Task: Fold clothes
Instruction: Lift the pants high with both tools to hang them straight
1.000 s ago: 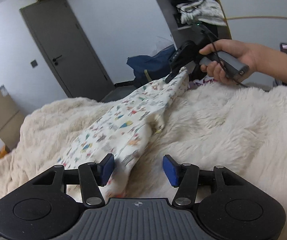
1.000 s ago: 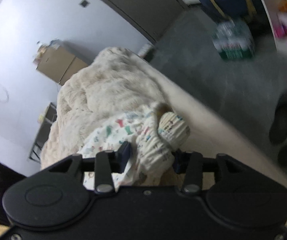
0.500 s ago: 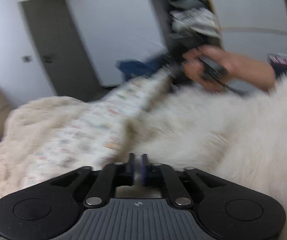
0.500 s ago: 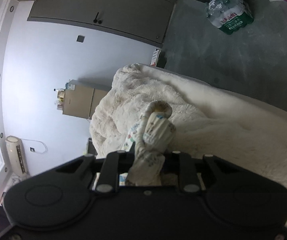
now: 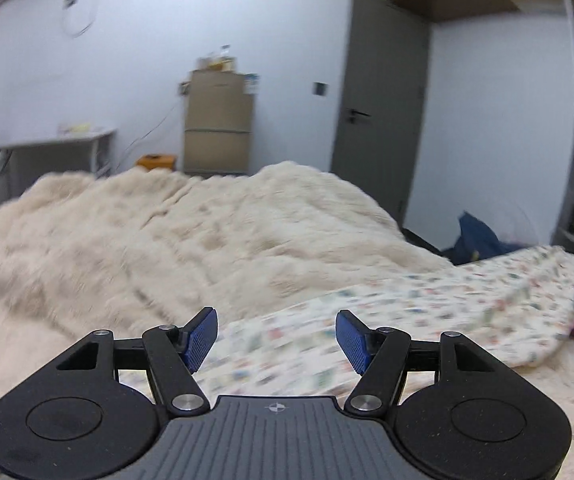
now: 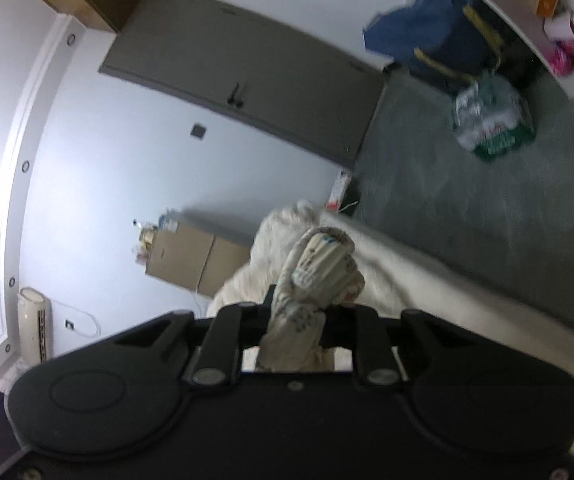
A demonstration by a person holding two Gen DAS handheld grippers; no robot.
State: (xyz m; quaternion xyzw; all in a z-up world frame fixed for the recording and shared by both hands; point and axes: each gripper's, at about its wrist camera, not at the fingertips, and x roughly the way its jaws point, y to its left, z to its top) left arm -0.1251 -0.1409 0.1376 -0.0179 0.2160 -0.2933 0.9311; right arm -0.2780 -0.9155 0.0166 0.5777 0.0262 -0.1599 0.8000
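Printed garment [image 5: 427,312] lies stretched across fluffy cream blanket [image 5: 207,240], far end lifted twd R side. Step: spreading/straightening before a fold. R gripper [image 6: 299,312] pinches a bunched ribbed cuff [image 6: 323,256]. L gripper [image 5: 277,338] over cloth, jaws opening, nothing btwn pads. Next: L needs a fresh edge grab. Fabric pale, small multicolour print, blurred.

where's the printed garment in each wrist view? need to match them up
Left wrist: the printed garment lies spread on the cream fleece blanket, from between the left gripper fingers, whose jaws are opening without touching it, toward the right edge.
Right wrist: a bunched end stands at lower centre, pinched in the right gripper.
Shared landmark: the grey door.
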